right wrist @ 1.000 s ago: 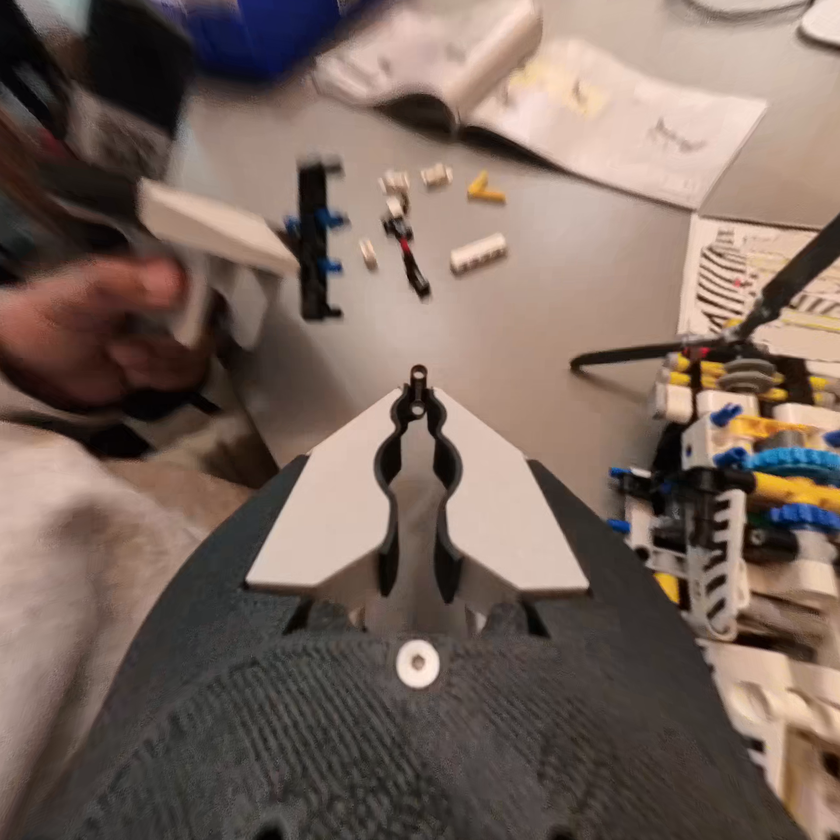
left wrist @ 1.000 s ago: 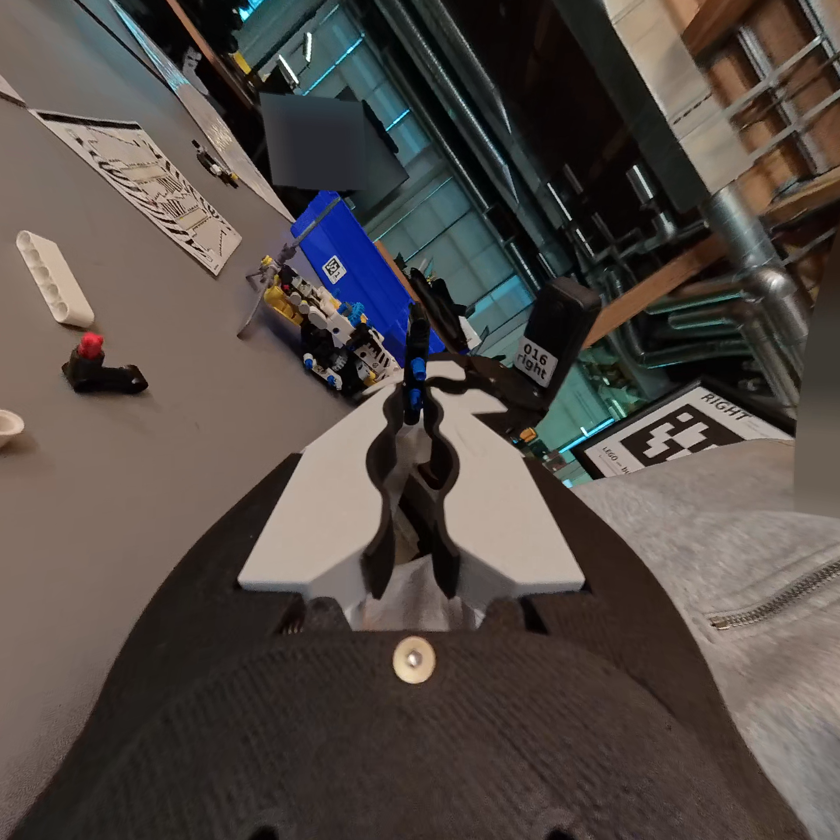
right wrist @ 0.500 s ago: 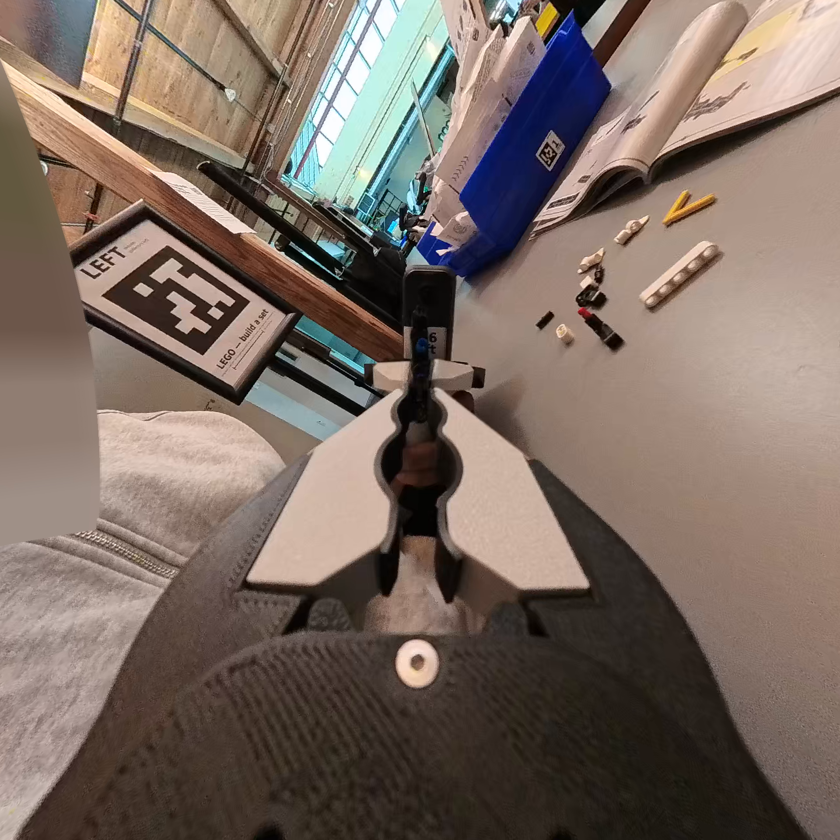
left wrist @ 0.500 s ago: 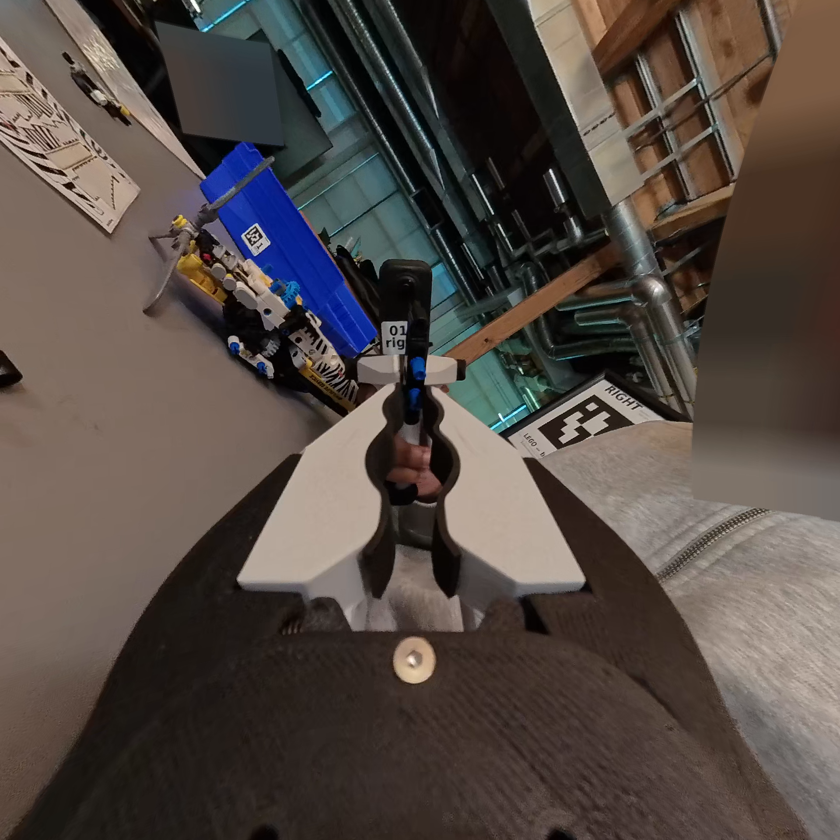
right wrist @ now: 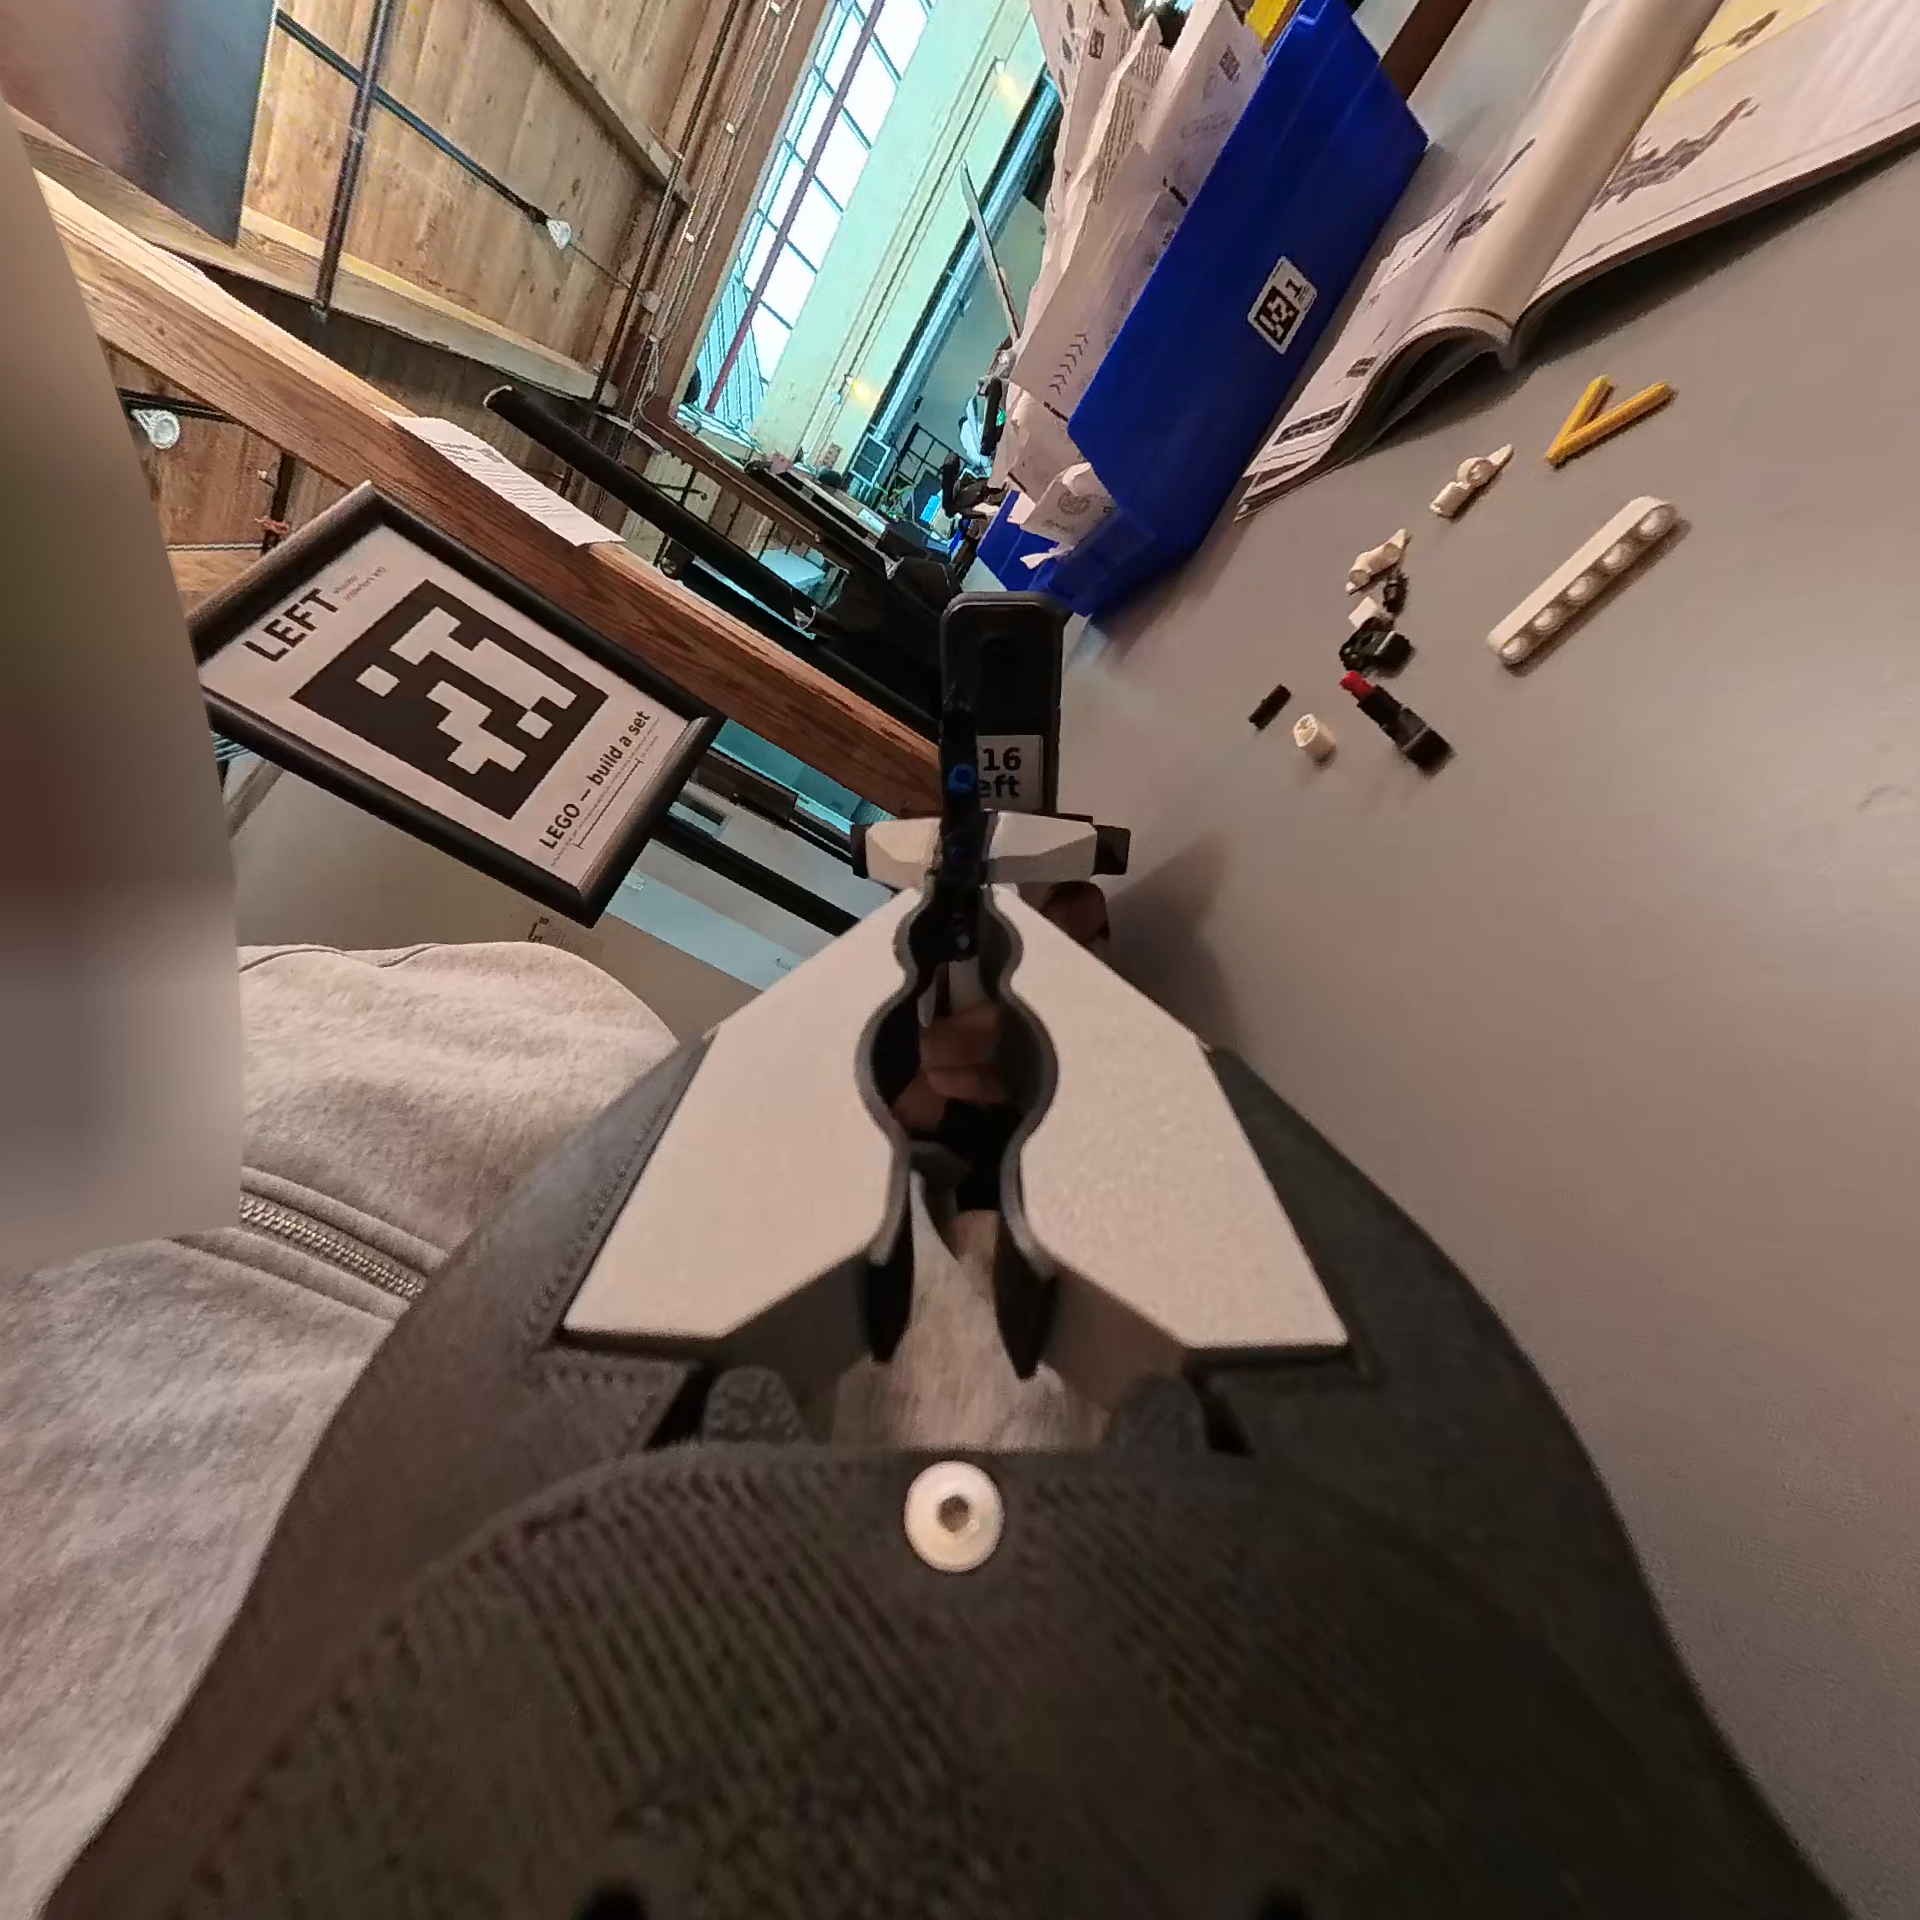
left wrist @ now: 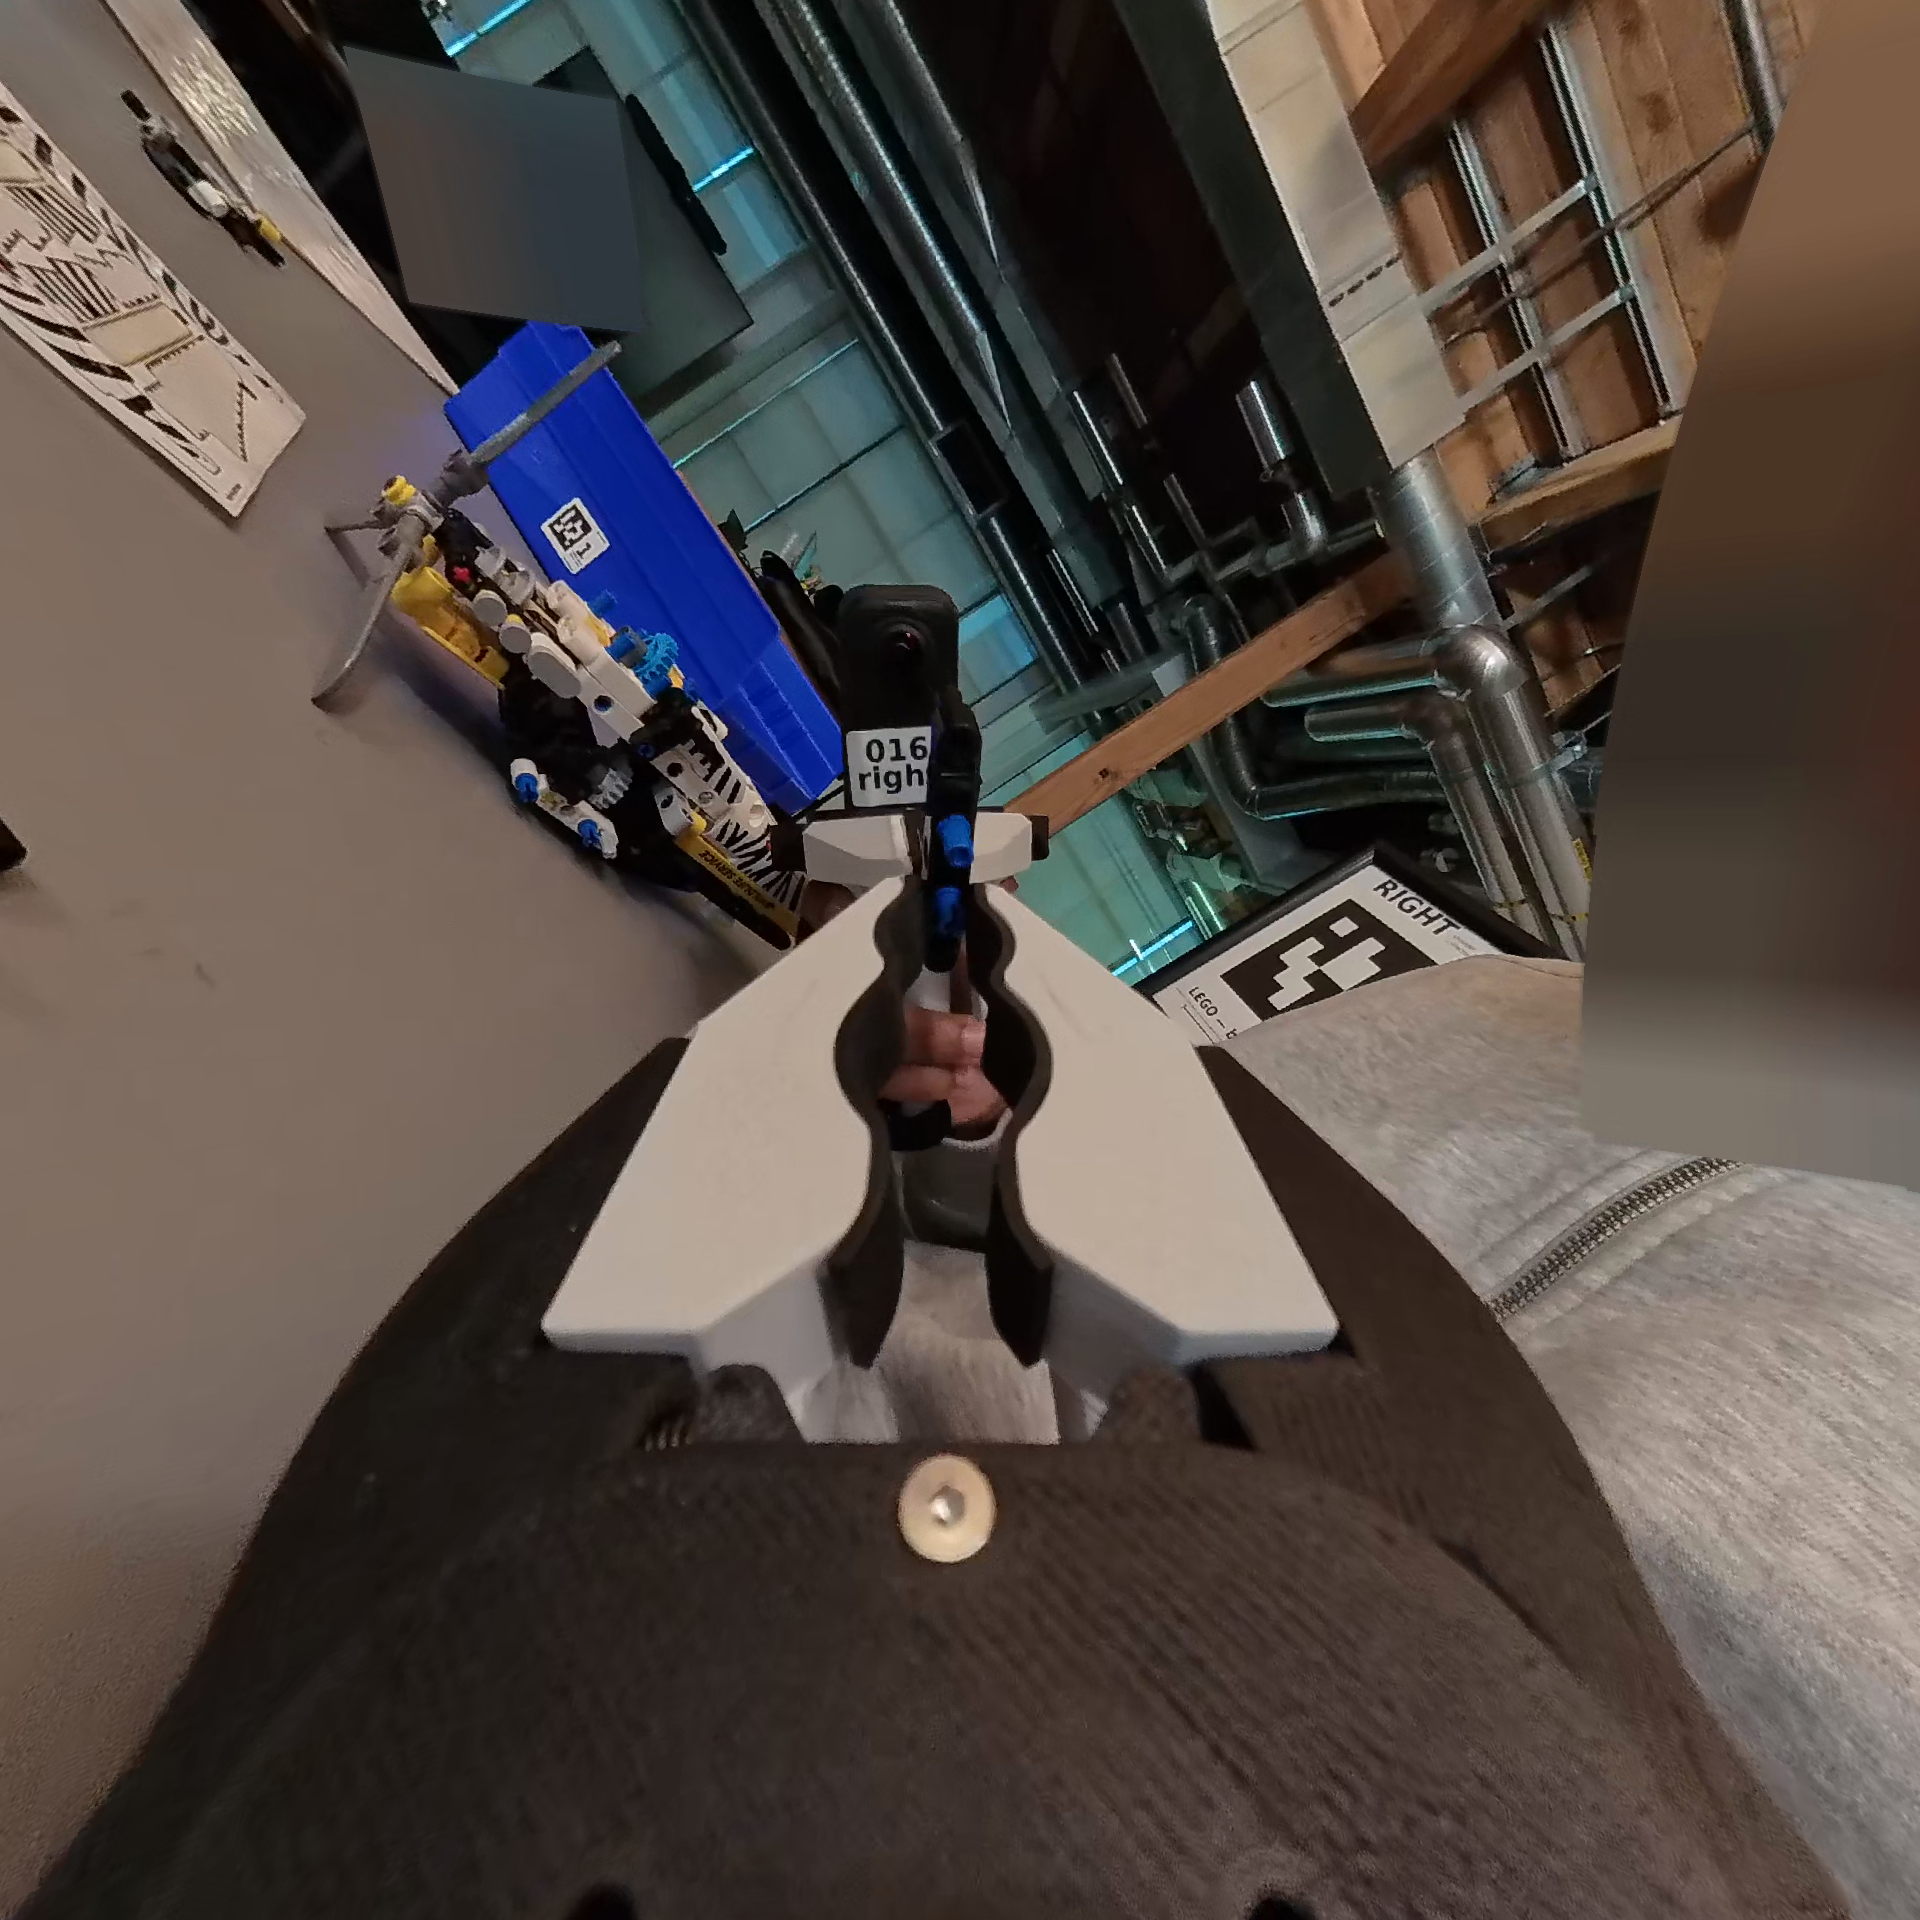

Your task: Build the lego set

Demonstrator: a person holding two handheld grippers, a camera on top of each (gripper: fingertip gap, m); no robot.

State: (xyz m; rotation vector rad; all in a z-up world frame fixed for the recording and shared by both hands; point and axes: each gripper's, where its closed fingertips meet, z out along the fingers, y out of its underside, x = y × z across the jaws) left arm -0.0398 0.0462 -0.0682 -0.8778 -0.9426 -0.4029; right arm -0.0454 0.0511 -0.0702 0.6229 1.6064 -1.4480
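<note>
Facing each other tip to tip above the grey table [right wrist: 1558,1039], the two grippers meet over the person's lap. The left gripper [left wrist: 940,904] is pressed together on a thin black beam [left wrist: 928,914] studded with blue pins [left wrist: 950,834], holding it edge-on so it stands up out of the fingertips. The right gripper [right wrist: 951,914] is also closed, pinching what looks like a small black piece at its very tip, though that piece is too thin and dark against the beam for me to name it. From the right wrist view the beam [right wrist: 956,821] lines up straight with the closed fingers, so the two parts seem touching or just short of it.

I judge the step to be mating the small piece onto the beam. Doing it well means keeping both tools on one line, pushing squarely along the pin and not at an angle, and keeping the left grip firm so the beam does not swivel.

Away from the hands, the half-built model [left wrist: 613,717] sits on the table near a blue bin [left wrist: 644,540]. Loose parts lie well apart on the other side: a white beam [right wrist: 1584,592], a yellow angled piece [right wrist: 1605,416] and a black and red connector [right wrist: 1392,707], beside an open instruction booklet [right wrist: 1662,156].
</note>
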